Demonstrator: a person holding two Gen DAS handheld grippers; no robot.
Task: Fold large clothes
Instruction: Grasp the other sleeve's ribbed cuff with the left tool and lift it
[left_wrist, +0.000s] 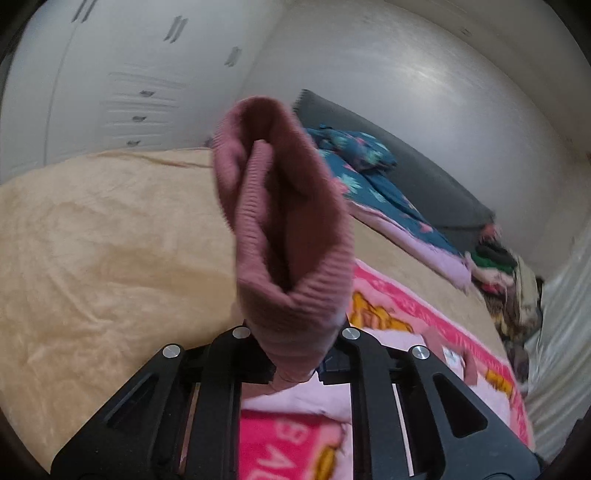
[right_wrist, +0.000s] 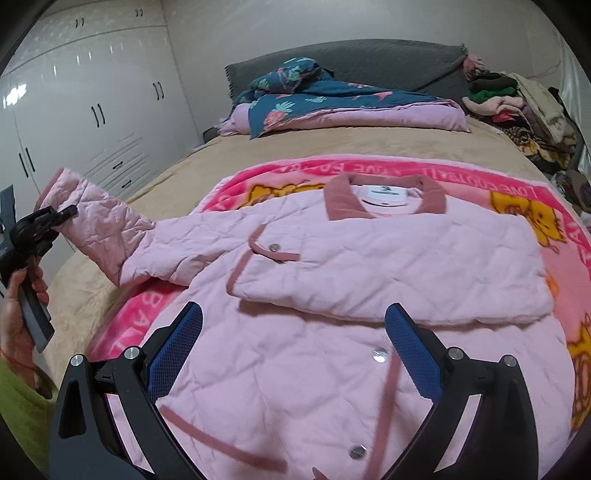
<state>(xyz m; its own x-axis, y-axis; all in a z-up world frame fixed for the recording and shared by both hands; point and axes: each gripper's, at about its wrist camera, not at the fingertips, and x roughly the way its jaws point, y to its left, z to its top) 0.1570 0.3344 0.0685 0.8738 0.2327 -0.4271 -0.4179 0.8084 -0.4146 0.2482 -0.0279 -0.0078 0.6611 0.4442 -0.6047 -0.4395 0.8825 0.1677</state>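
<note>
A pale pink quilted jacket (right_wrist: 332, 369) lies front-up on a bright pink cartoon blanket (right_wrist: 517, 199), its dusty-rose collar (right_wrist: 384, 195) towards the far side. One side is folded across the chest. My left gripper (left_wrist: 295, 373) is shut on the ribbed rose cuff (left_wrist: 284, 221), which sticks up in front of its camera. In the right wrist view the left gripper (right_wrist: 68, 213) holds the sleeve (right_wrist: 99, 221) raised off the bed at the left. My right gripper (right_wrist: 293, 308) hangs open just above the jacket's lower front, with nothing between its blue pads (right_wrist: 177, 347).
The blanket lies on a beige bedspread (left_wrist: 92, 240). A teal flowered quilt (right_wrist: 314, 99) and a grey headboard (right_wrist: 369, 59) are at the far end. A pile of clothes (right_wrist: 517, 99) sits at the far right. White wardrobes (right_wrist: 92, 110) stand along the left.
</note>
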